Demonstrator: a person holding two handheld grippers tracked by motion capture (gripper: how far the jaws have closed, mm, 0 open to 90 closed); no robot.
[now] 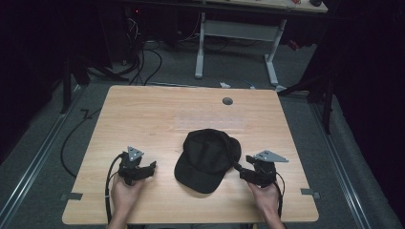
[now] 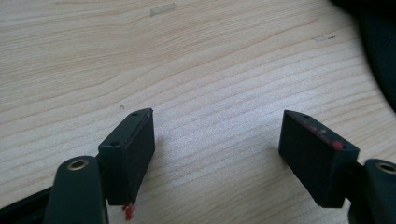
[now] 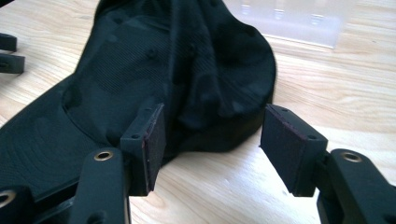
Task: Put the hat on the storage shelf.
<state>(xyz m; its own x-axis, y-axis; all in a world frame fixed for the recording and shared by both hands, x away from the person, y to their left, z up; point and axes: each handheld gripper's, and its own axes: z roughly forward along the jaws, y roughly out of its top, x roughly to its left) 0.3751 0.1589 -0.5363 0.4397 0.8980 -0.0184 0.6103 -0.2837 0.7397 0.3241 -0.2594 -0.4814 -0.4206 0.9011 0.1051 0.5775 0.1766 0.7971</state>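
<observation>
**Open jaws at the edge of a black cap**

The right gripper (image 3: 212, 140) holds its two black jaws wide apart, the pads pressing on nothing; between them lies the near edge of the black fabric baseball cap (image 3: 177, 70), close to the left pad but, as far as the right gripper view shows, not clamped. The left gripper (image 2: 217, 154) also stands wide open, with only bare wood between its pads and a dark sliver of the cap at the far right edge of its view.

In the high view the cap (image 1: 207, 157) lies on the light wooden table (image 1: 143, 109), near the person's side and roughly midway between the two grippers, its flat brim pointing toward the person and its soft crown slumped behind. The right gripper (image 1: 244, 172) sits just beside the cap's right edge; the left gripper (image 1: 152, 168) rests apart from it on the other side. Each is held by a hand, the left hand (image 1: 125, 191) and the right hand (image 1: 263, 193), coming in from the bottom.

Beyond the cap lies a clear, flat plastic piece (image 3: 299, 18), hard to make out against the wood. A round grey cable port (image 1: 227, 101) sits near the table's far edge. Nothing stands between either gripper and the cap.
</observation>
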